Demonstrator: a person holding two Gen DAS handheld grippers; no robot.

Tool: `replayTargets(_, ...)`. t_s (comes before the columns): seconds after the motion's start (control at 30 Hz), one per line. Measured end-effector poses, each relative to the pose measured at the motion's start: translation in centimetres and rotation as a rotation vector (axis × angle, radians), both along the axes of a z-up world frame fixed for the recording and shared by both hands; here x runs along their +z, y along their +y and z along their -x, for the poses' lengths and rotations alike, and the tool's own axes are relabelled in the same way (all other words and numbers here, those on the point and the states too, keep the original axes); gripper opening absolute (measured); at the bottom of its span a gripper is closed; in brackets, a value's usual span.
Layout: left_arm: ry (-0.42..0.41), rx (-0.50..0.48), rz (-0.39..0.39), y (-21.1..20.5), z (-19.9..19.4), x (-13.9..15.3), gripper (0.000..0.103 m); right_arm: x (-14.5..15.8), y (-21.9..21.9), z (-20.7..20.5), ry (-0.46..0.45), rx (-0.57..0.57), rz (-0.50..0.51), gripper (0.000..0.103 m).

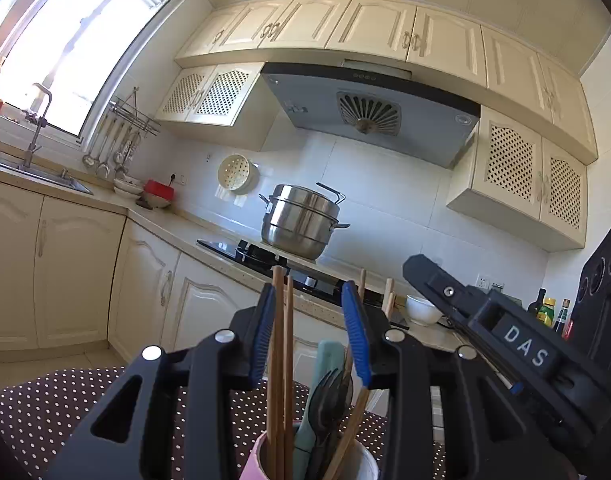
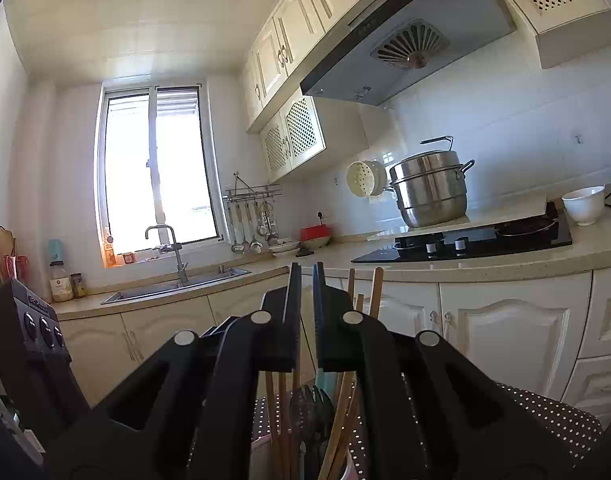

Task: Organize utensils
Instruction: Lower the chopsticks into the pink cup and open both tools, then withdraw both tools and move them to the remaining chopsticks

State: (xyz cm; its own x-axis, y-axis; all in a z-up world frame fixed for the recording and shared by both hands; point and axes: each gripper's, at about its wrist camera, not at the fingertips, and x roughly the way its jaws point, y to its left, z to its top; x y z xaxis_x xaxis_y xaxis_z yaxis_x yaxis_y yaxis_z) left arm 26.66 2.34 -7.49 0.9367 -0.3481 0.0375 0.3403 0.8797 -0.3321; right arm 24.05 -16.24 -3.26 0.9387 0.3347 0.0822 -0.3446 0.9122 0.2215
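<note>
Fingers (image 2: pixel 293 320) hide the chopsticks' (image 2: pixel 279 412) middles; cup (image 1: pixel 265 456) cut off.

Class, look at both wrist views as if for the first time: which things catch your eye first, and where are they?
The left gripper fills the foreground, its blue-padded fingers open around wooden chopsticks that stand in a cup with a dark fork. Behind it, a shiny steel pot sits on the black stove under a grey hood. In the right wrist view, a bright window glows above the sink.
</note>
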Motion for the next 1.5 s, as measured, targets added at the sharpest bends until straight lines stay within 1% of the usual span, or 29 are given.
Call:
replayTargets(0.23, 0.016, 0.070, -0.059, -0.4, 0.9, 1.3, 0.040, 0.0, -0.4, 0.7, 0.037, -0.019, 0.009, 0.006)
replayTargets(0.3, 0.018, 0.083, -0.071, -0.4, 1.4, 1.8, 0.044, 0.1, -0.6, 1.2, 0.046, -0.023, 0.005, 0.006)
replayTargets(0.37, 0.024, 0.093, -0.083, -0.4, 2.1, 2.3, 0.045, 0.2, -0.8, 1.6, 0.054, -0.025, 0.006, 0.006)
replayTargets(0.53, 0.049, 0.139, -0.128, -0.2, 4.3, 3.4, 0.057, 0.4, -1.0, 3.4, 0.068, -0.035, 0.010, 0.006)
replayTargets(0.6, 0.058, 0.150, -0.147, 0.0, 5.4, 3.9, 0.065, 0.4, -1.0, 4.4, 0.079, -0.039, 0.011, 0.007)
replayTargets(0.67, 0.067, 0.160, -0.157, 0.2, 6.6, 4.3, 0.067, 0.4, -1.1, 5.1, 0.095, -0.047, 0.010, 0.007)
replayTargets(0.7, 0.069, 0.160, -0.160, 0.3, 7.0, 4.4, 0.070, 0.3, -1.2, 5.6, 0.103, -0.051, 0.009, 0.007)
replayTargets(0.77, 0.084, 0.162, -0.170, 0.5, 8.2, 4.7, 0.073, 0.2, -1.2, 6.4, 0.115, -0.057, 0.013, 0.007)
replayTargets(0.83, 0.092, 0.168, -0.175, 0.6, 9.3, 4.9, 0.074, 0.2, -1.2, 7.4, 0.124, -0.062, 0.020, 0.007)
replayTargets(0.9, 0.100, 0.172, -0.183, 0.7, 10.3, 5.0, 0.077, 0.1, -1.3, 8.2, 0.133, -0.067, 0.027, 0.007)
replayTargets(1.03, 0.139, 0.172, -0.221, 0.5, 12.0, 4.9, 0.080, -0.2, -1.4, 10.1, 0.156, -0.075, 0.040, 0.007)
replayTargets(1.1, 0.177, 0.166, -0.245, 0.4, 12.6, 4.6, 0.081, -0.5, -1.6, 10.7, 0.175, -0.084, 0.048, 0.009)
replayTargets(1.17, 0.241, 0.141, -0.257, 0.6, 13.0, 4.0, 0.082, -0.8, -1.7, 10.9, 0.211, -0.093, 0.065, 0.018)
replayTargets(1.2, 0.277, 0.135, -0.261, 0.7, 13.0, 3.6, 0.083, -1.1, -1.8, 11.0, 0.234, -0.107, 0.078, 0.029)
replayTargets(1.23, 0.309, 0.130, -0.268, 0.8, 13.1, 3.2, 0.083, -1.4, -1.8, 10.9, 0.263, -0.123, 0.096, 0.046)
replayTargets(1.27, 0.339, 0.123, -0.277, 0.9, 13.0, 2.8, 0.083, -1.8, -1.9, 10.8, 0.289, -0.132, 0.108, 0.051)
replayTargets(1.4, 0.500, 0.119, -0.322, 1.6, 12.5, 0.6, 0.084, -3.5, -2.2, 10.9, 0.376, -0.134, 0.131, 0.052)
replayTargets(1.43, 0.548, 0.117, -0.325, 1.9, 12.3, -0.1, 0.084, -3.8, -2.1, 11.0, 0.390, -0.137, 0.138, 0.054)
replayTargets(1.47, 0.607, 0.101, -0.325, 2.3, 12.0, -1.0, 0.083, -4.2, -2.1, 11.0, 0.410, -0.136, 0.147, 0.055)
replayTargets(1.5, 0.643, 0.088, -0.321, 2.6, 11.9, -1.7, 0.083, -4.6, -2.1, 11.0, 0.431, -0.130, 0.155, 0.055)
